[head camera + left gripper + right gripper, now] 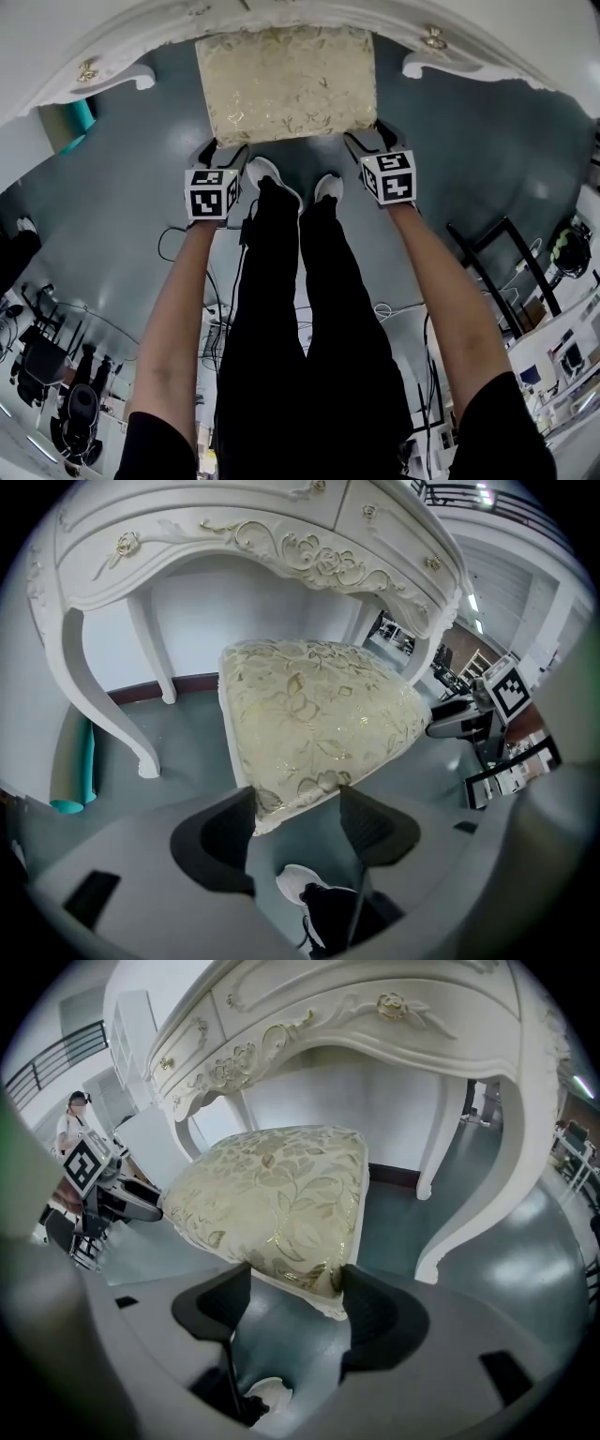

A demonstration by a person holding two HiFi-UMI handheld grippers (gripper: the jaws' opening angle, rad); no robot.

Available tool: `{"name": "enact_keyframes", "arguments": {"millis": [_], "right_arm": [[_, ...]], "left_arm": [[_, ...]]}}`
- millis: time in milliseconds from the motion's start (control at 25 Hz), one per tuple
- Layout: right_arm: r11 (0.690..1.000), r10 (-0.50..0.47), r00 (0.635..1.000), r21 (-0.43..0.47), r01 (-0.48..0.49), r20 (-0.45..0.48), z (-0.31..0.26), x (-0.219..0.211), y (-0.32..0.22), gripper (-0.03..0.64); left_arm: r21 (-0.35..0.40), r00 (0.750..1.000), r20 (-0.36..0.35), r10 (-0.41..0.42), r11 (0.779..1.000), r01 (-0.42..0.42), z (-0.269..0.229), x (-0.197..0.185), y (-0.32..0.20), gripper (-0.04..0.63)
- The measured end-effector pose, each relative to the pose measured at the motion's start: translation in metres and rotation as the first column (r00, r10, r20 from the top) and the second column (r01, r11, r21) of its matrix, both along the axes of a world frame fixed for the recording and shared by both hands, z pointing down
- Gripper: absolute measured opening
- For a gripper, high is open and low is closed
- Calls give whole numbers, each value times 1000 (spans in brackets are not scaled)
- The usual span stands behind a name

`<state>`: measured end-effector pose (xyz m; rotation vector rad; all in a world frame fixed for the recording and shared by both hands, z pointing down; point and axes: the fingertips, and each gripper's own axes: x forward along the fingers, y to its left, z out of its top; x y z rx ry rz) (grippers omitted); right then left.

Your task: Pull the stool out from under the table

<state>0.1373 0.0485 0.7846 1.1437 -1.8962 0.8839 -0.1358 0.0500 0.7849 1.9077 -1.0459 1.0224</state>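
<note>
Head view: stool point(286, 84), seemingly between jaws

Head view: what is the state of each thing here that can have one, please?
Table: standing, drawers shut.
Stool: upright, far end under the table.
Left gripper: closed on the stool's near left corner.
Right gripper: closed on the stool's near right corner.

The stool point(286, 84) has a square padded seat in cream fabric with a gold leaf pattern and a white trim, and it stands level. Its far edge sits under the arched front of the table point(281, 546), a white carved piece with gilt flowers, between its two curved front legs
</note>
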Motion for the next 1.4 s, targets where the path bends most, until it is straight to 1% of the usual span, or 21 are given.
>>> {"name": "enact_keyframes", "arguments": {"millis": [200,480,680,960,1400], "right_arm": [[1000,18,1000,-6,-18,0,0,2,13,321],[1000,2,1000,-23,-2,-7,1,2,27,321],[999,-3,1000,-38,2,-6,3,2,42,321],[998,-4,1000,-59,4,-7,2,7,77,319],[998,-38,999,-52,38,4,5,9,101,313]], "left_arm": [[-7,1000,-3,9,1000,-9,-1,2,9,295],[-21,1000,-3,-5,1000,5,0,3,27,295],[-30,1000,10,9,1000,-8,1,3,40,296],[-46,1000,25,15,999,-14,2,8,75,296],[-43,999,33,5,999,-3,5,9,101,296]]}}
